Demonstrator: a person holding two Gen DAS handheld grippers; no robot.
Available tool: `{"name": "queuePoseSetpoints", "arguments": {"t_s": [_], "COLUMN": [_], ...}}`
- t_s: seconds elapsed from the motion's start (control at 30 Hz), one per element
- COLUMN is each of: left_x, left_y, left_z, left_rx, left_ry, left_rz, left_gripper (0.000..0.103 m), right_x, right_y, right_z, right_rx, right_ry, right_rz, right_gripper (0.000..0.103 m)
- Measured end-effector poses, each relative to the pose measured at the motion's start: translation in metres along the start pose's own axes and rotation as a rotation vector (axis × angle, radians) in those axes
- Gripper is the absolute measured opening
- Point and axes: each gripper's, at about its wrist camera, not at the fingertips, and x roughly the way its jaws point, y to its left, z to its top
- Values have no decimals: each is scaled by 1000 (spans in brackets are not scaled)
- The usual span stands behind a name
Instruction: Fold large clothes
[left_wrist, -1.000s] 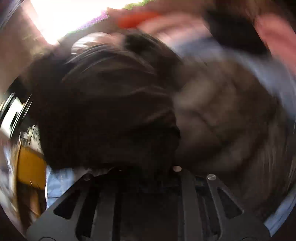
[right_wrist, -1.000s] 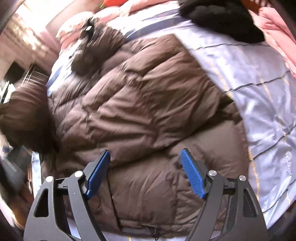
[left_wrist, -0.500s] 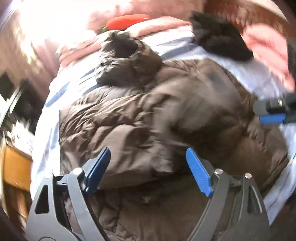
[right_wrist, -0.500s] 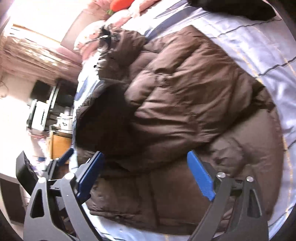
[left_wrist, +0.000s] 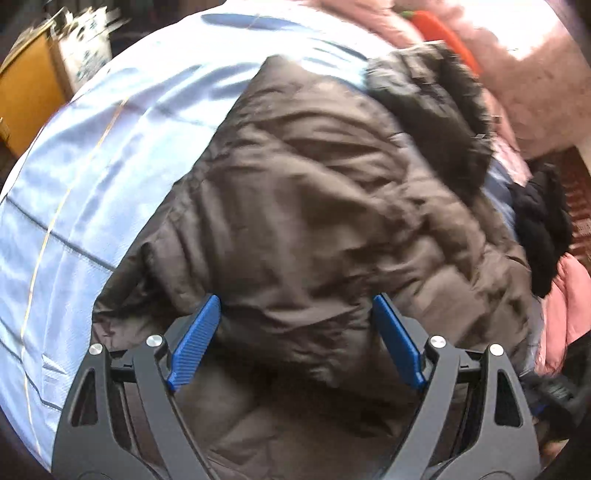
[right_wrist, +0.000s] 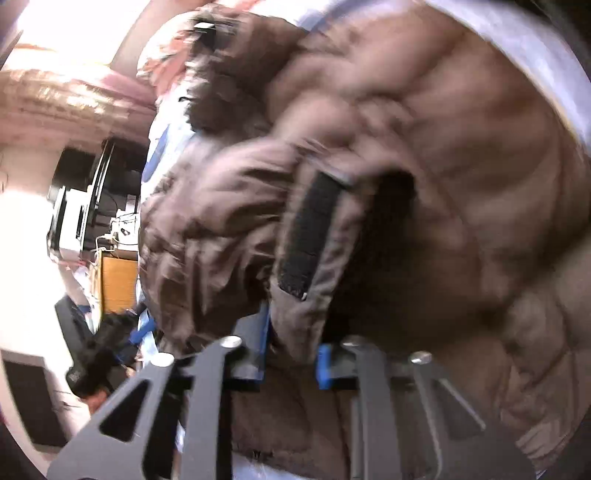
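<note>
A brown padded jacket (left_wrist: 314, 206) with a dark fur-trimmed hood (left_wrist: 439, 122) lies on a pale blue bedsheet (left_wrist: 92, 177). My left gripper (left_wrist: 295, 339) is open just above the jacket's lower part, with nothing between its blue pads. In the right wrist view the jacket (right_wrist: 461, 177) fills the frame. My right gripper (right_wrist: 291, 358) is shut on a fold of the jacket, a cuff with a black strip (right_wrist: 310, 229) standing up from the pads. The left gripper shows small at the left edge of the right wrist view (right_wrist: 96, 343).
Pink bedding (left_wrist: 535, 81) and a black garment (left_wrist: 539, 218) lie beyond the hood. An orange object (left_wrist: 439, 29) sits at the bed's far end. A yellow cabinet (left_wrist: 26, 88) stands beside the bed, and it also shows in the right wrist view (right_wrist: 118, 280).
My left gripper let go of the jacket part it held up and now hovers open. My right gripper, open before, has closed on a jacket fold and lifted it.
</note>
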Motion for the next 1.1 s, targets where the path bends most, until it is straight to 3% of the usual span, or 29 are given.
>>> {"name": "queuePoseSetpoints", "arguments": {"t_s": [0.13, 0.23, 0.3, 0.37, 0.4, 0.47, 0.5, 0.63, 0.7, 0.77, 0.8, 0.9, 0.97, 1.03, 1.1], "left_x": [8, 7, 11, 15, 18, 22, 25, 18, 11, 5, 1, -16, -32, -44, -50], "left_y": [22, 33, 37, 36, 34, 26, 23, 13, 14, 22, 27, 36, 39, 45, 56], "left_z": [4, 6, 7, 8, 8, 10, 11, 15, 18, 20, 19, 13, 4, -7, -19], "left_rx": [-78, -152, -176, -172, -161, -128, -113, -66, -57, -76, -86, -44, 37, 127, 179], "left_ry": [28, 30, 40, 52, 54, 50, 54, 29, 11, 25, 34, 50, 42, 35, 77], "left_rz": [-6, -57, -78, -67, -49, 1, 25, 80, 90, 68, 52, 25, 81, 143, 139], "left_gripper": [87, 92, 92, 92, 92, 92, 92, 92, 92, 92, 92, 92, 92, 92, 93], "right_x": [-18, -13, 3, 30, 48, 77, 83, 51, 2, -37, -51, -71, -83, -100, -101], "right_y": [77, 119, 113, 87, 68, 35, 25, 17, 12, -1, -15, -75, -115, -154, -175], "right_z": [41, 75, 96, 113, 117, 119, 116, 101, 88, 76, 71, 53, 31, 0, -23], "right_rx": [-265, -432, -399, -307, -256, -232, -247, -258, -255, -251, -247, -183, -125, -49, 59], "right_ry": [-204, -359, -360, -291, -233, -139, -135, -204, -308, -392, -378, -193, -91, -20, 34], "right_rz": [-118, -278, -368, -447, -485, -536, -513, -458, -374, -366, -388, -455, -472, -453, -357], "right_gripper": [15, 15, 16, 19, 25, 52, 55, 80, 99, 102, 102, 102, 102, 102, 102]}}
